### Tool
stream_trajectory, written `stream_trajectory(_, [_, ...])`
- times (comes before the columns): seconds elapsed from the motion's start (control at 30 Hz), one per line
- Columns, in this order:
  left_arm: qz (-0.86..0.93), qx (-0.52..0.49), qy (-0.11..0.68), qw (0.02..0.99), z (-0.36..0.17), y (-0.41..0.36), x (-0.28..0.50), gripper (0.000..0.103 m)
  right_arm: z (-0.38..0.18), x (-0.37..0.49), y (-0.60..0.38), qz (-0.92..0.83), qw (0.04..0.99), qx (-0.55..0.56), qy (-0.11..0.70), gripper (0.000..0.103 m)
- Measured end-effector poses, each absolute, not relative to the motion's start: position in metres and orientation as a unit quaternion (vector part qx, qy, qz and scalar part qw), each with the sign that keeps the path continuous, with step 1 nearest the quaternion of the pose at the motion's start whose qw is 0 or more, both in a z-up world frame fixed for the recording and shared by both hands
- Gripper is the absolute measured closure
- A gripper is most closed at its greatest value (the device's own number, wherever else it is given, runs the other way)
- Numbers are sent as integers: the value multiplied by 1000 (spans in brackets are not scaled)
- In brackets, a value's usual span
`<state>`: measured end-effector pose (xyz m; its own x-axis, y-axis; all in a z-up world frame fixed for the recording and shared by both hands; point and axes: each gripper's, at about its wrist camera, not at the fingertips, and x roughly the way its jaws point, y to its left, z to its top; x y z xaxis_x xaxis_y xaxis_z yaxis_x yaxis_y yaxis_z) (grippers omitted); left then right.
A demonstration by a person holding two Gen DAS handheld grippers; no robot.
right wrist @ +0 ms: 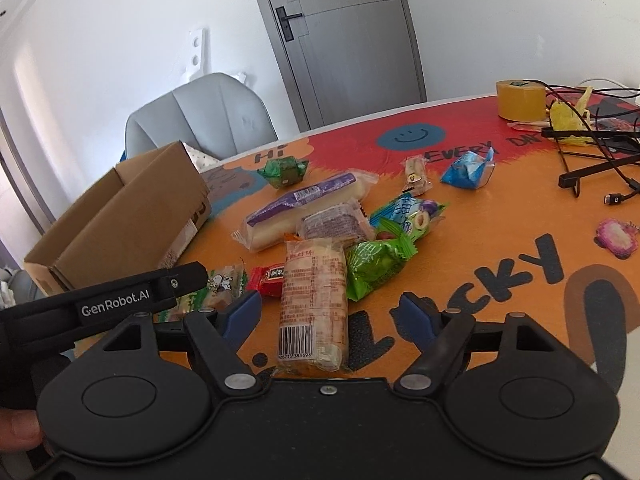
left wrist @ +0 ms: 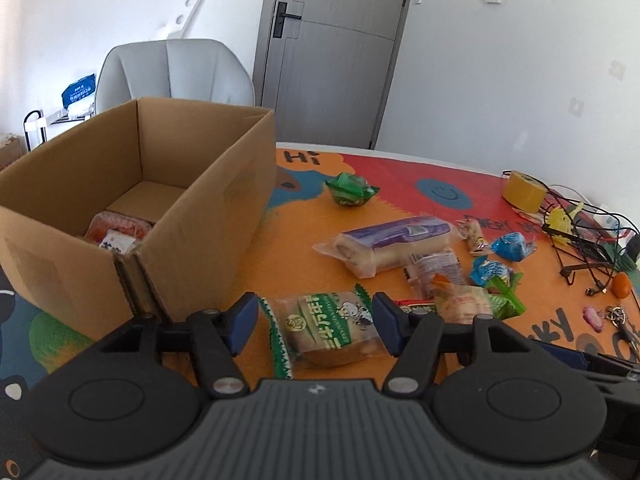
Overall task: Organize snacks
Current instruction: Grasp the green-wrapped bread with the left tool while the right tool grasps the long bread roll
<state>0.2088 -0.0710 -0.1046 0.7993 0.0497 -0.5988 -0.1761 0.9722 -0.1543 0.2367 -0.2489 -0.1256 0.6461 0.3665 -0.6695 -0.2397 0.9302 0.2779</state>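
An open cardboard box [left wrist: 208, 216] stands at the left of the table with an orange-red packet [left wrist: 120, 232] inside. My left gripper [left wrist: 316, 320] is open just right of the box, and a green-edged bread packet [left wrist: 324, 328] lies on the mat between its blue pads [left wrist: 244, 322]. My right gripper [right wrist: 330, 314] is open over a long pale packet with a barcode [right wrist: 314, 300], with room on both sides. In the right wrist view the box [right wrist: 120, 216] is at the left, and the left gripper's black body [right wrist: 116, 300] reaches in beside it.
More snacks lie on the colourful mat: a purple cake roll [left wrist: 392, 244], a green packet [left wrist: 352, 190] and blue packets [left wrist: 512, 246]. A yellow tape roll [left wrist: 522, 192], tangled cables [left wrist: 584, 236] and a small orange [left wrist: 622, 284] crowd the right. A grey chair [left wrist: 176, 72] stands behind the box.
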Motion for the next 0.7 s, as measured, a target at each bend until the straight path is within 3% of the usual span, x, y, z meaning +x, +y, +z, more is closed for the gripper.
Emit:
stream_trajectory(0.1, [65, -102, 320, 940, -109, -71, 213, 41, -132, 240, -247, 164, 900, 82, 396, 29])
stream_trajectory(0.33, [56, -94, 326, 939, -115, -80, 219, 29, -138, 241, -251, 156, 900, 65, 401, 64])
stream_trajectory(0.7, [76, -61, 338, 936, -129, -95, 229, 26, -138, 234, -268, 152, 899, 98, 400, 66])
